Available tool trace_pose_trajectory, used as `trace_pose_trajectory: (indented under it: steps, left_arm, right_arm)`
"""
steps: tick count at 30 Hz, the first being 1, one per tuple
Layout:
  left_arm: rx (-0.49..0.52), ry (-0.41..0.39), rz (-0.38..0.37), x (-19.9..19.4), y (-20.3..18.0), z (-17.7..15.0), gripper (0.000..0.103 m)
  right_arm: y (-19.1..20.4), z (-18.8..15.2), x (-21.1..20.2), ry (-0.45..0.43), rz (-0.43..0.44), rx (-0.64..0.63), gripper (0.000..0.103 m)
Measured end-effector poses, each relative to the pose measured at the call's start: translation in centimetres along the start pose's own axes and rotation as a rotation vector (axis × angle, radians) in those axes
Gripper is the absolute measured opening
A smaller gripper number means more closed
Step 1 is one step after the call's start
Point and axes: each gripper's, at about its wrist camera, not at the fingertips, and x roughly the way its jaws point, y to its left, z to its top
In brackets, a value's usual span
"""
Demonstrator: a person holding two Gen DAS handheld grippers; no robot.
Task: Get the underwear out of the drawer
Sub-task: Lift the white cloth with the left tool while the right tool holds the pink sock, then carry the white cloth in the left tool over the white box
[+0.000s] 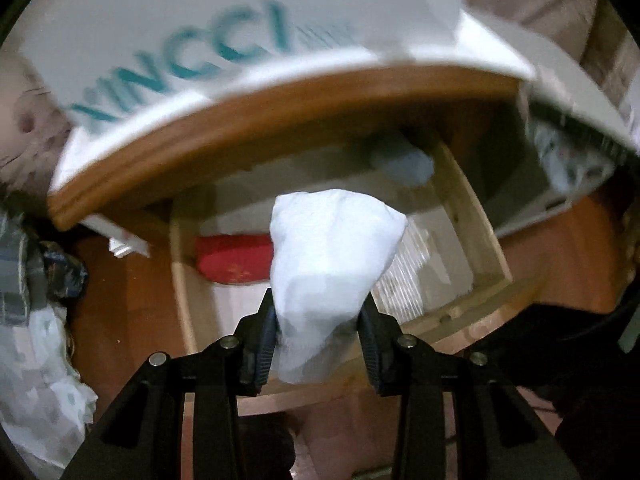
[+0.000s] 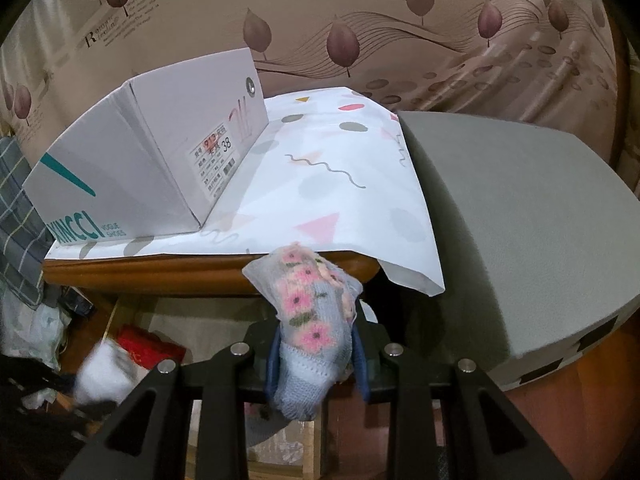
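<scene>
My left gripper (image 1: 318, 316) is shut on a white bundle of underwear (image 1: 332, 256), held above the open wooden drawer (image 1: 484, 220). Inside the drawer lie a red item (image 1: 232, 256) and a pale blue bundle (image 1: 404, 164). My right gripper (image 2: 316, 336) is shut on a light blue bundle with pink flowers in a sheer bag (image 2: 310, 312), held in front of the cabinet's wooden top edge (image 2: 160, 272). In the right wrist view the white bundle (image 2: 104, 372) shows blurred at lower left, over the drawer.
A white shoe box (image 2: 140, 168) stands on patterned paper (image 2: 320, 184) on the cabinet top, and a grey box (image 2: 520, 220) sits to its right. Checked cloth (image 2: 16, 208) and other fabric pile up at the left. A patterned curtain (image 2: 360, 12) hangs behind.
</scene>
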Motion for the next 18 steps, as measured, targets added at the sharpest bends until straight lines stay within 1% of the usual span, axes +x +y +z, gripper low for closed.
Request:
trace_pose_trajectory:
  steps: [3,5,6,9,10,12,14,15,16,18]
  left_arm:
    - [-0.033,-0.058,0.017,-2.5,1.8,0.1,0.034]
    - [-0.052,-0.105,0.033,-4.8,3.0,0.6,0.034]
    - [-0.059,-0.133,0.044,-6.3,3.7,1.0,0.034]
    - [-0.084,-0.203,0.062,-9.0,5.6,2.3,0.034]
    - [-0.109,-0.237,0.064,-10.6,6.5,3.3,0.034]
    - [-0.135,-0.269,0.061,-12.3,7.6,4.7,0.034]
    - [-0.167,-0.313,0.086,-14.8,8.9,7.1,0.034]
    - [-0.169,-0.323,0.097,-15.2,9.1,7.9,0.034]
    - [-0.173,-0.341,0.113,-15.9,9.6,9.4,0.034]
    - [-0.181,-0.35,0.149,-16.1,10.1,11.2,0.034]
  right_arm:
    - [0.0,0.0,0.0,-0.001,0.001,-0.002,0.029]
    - [0.1,0.0,0.0,-0.001,-0.001,-0.005,0.029]
    - [0.1,-0.1,0.0,-0.001,0.0,-0.003,0.029]
    - [0.1,0.0,0.0,-0.001,0.001,0.001,0.029]
    - [0.1,0.0,-0.1,-0.001,0.002,0.0,0.029]
    - [0.1,0.0,-0.2,-0.004,-0.001,-0.002,0.029]
    - [0.1,-0.1,-0.2,-0.004,0.0,-0.002,0.029]
    - [0.1,0.0,-0.2,-0.005,-0.001,-0.003,0.029]
    - [0.1,0.0,-0.1,-0.004,-0.002,-0.004,0.029]
    - [0.1,0.0,-0.1,-0.005,-0.002,0.0,0.029]
